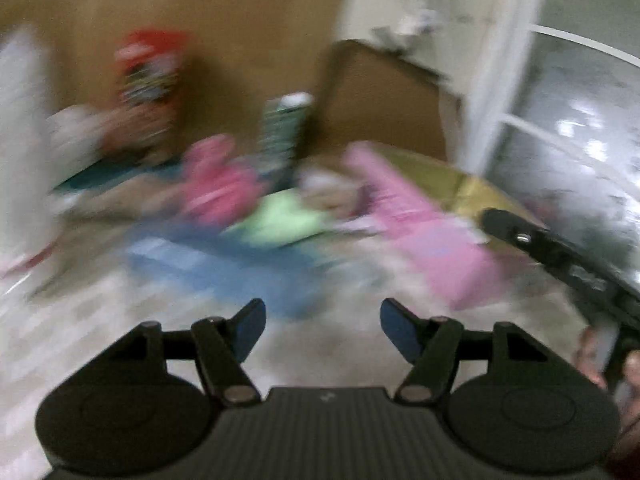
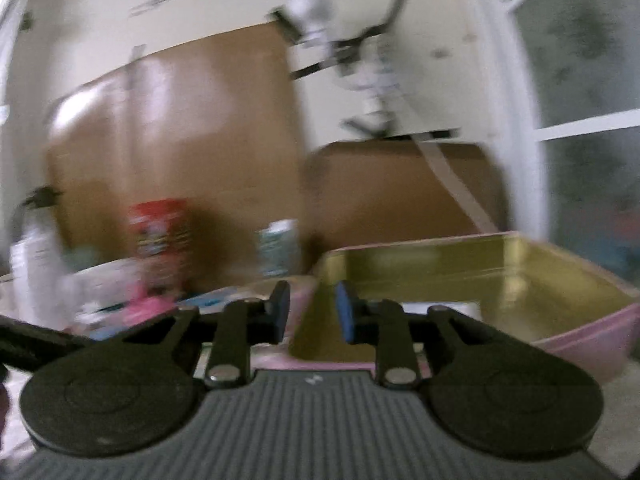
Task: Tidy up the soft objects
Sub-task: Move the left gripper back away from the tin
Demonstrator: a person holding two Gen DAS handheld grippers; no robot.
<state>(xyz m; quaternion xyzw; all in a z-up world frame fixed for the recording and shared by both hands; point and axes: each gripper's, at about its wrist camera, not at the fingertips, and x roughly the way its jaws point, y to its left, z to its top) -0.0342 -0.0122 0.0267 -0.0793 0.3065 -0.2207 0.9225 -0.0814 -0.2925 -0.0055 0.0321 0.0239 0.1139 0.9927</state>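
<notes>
Both views are smeared by motion blur, so fine detail is lost. The left tongs [image 1: 322, 322] stand wide apart with nothing between their blue pads, above a pale surface [image 1: 120, 320]. Ahead of them lies a spread of soft things: a blue cloth [image 1: 224, 256] nearest, a light green piece [image 1: 284, 220] resting on its far edge, a pink bundle [image 1: 218, 188] just behind that, and a small pale item [image 1: 332, 196] beside the green one, too blurred to name. To the right sits a pink box [image 1: 432, 236] with a gold inside, and the right tongs [image 1: 560, 256] reach in from that side beside it. In the right wrist view, the right tongs [image 2: 309, 312] are parted by a narrow gap and hold nothing, poised at the near left corner of the box [image 2: 580, 328]; whether they touch it cannot be told. A red canister [image 1: 150, 68] and a patterned can [image 1: 286, 128] stand farther back against brown cardboard [image 1: 240, 40].
</notes>
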